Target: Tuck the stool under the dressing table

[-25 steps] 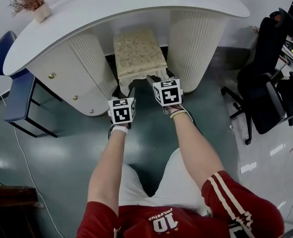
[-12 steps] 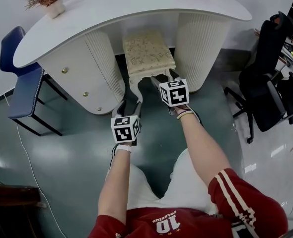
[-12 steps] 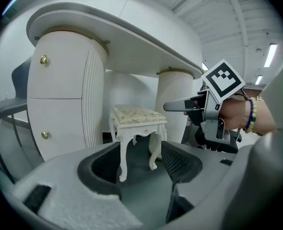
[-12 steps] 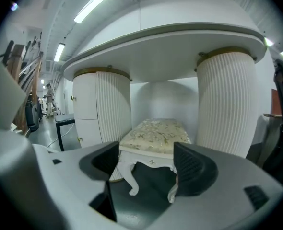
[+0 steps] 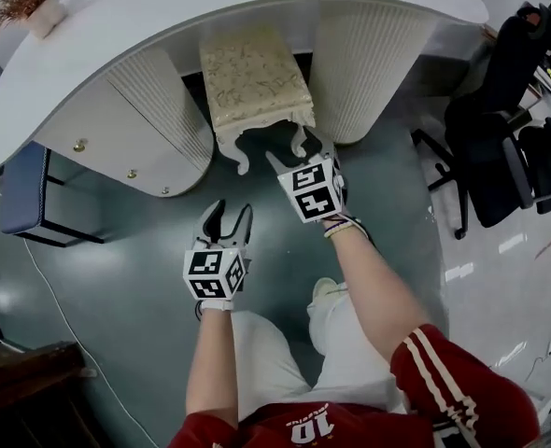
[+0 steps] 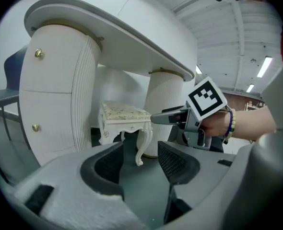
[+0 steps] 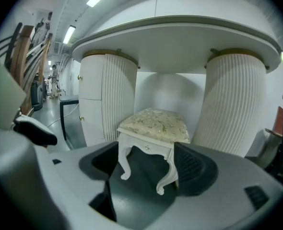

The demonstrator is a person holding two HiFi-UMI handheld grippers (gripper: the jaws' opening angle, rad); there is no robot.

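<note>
Standing upper centre, stool (image 5: 255, 80) fronts released right gripper (image 5: 300, 153); left gripper (image 5: 229, 216), empty, jaws just narrowing, sits apart, lower left.

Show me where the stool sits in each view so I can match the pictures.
Head view: stool top centre, partly under the dressing table.
Left gripper view: centre, slightly left, beyond the jaws.
Right gripper view: centre, seen between the jaws.
Shared landmark: the drawer pedestal with brass knobs, left of the stool in every view.
</note>
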